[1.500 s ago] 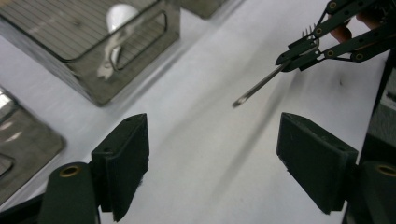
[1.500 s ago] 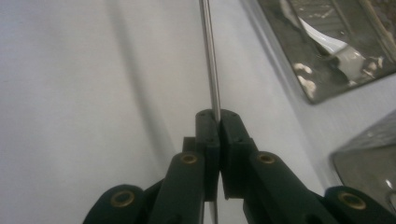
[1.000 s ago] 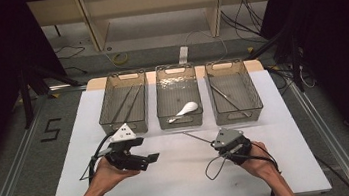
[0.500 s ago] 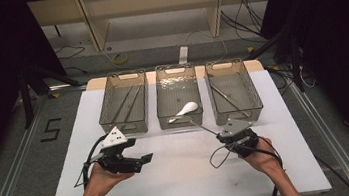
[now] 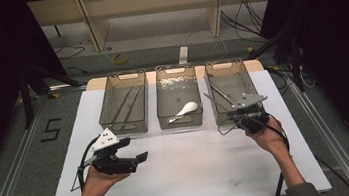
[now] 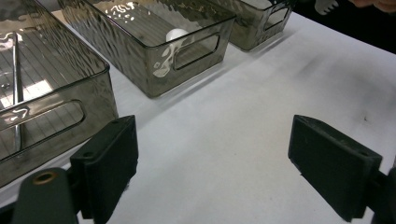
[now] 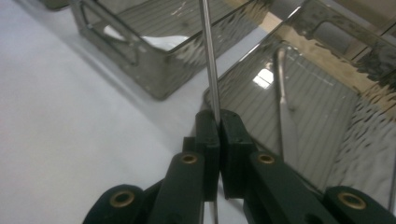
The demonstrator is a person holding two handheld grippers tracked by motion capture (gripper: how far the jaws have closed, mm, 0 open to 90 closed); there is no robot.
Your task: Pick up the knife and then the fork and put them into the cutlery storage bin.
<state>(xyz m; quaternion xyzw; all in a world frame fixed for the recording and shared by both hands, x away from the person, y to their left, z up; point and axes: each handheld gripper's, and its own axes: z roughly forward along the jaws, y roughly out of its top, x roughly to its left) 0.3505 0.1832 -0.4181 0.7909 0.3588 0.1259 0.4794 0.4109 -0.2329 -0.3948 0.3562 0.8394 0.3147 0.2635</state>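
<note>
From the high view, a white rectangular tabletop (image 5: pixel 196 166) carries three smoky see-through plastic bins in a row along its far side: the left bin (image 5: pixel 124 104), the middle bin (image 5: pixel 178 96) and the right bin (image 5: pixel 230 88). A white plastic spoon (image 5: pixel 184 111) lies in the middle bin, two thin metal sticks (image 5: pixel 127 104) lie slantwise in the left bin, and a slim metal utensil (image 5: pixel 218 90) lies in the right bin. The right gripper (image 5: pixel 241 116) sits at the near edge of the right bin, its grey plate on top, with the person's right hand (image 5: pixel 267 134) just behind it and a black cable trailing down the forearm. The left gripper (image 5: pixel 137 160) rests low over the bare tabletop, well apart from the bins, carried by the left hand (image 5: pixel 97 180). In the left gripper view, the two black jaws stand wide apart with nothing between them, only bare white tabletop (image 6: pixel 243 140), and beyond them are the near wall of the left bin (image 6: pixel 51 116), the middle bin (image 6: pixel 182 51) with the spoon (image 6: pixel 175 35) inside, and the right bin (image 6: pixel 266 18) farther off. In the right gripper view, the black jaws are pressed together on a thin straight metal rod (image 7: pixel 208 56), which rises from between the pads (image 7: pixel 208 135) over the near rim of the right bin (image 7: pixel 261 74); the slim metal utensil (image 7: pixel 287 121) lies on that bin's ribbed floor, and the middle bin (image 7: pixel 154 60) stands beyond, to the left.
</note>
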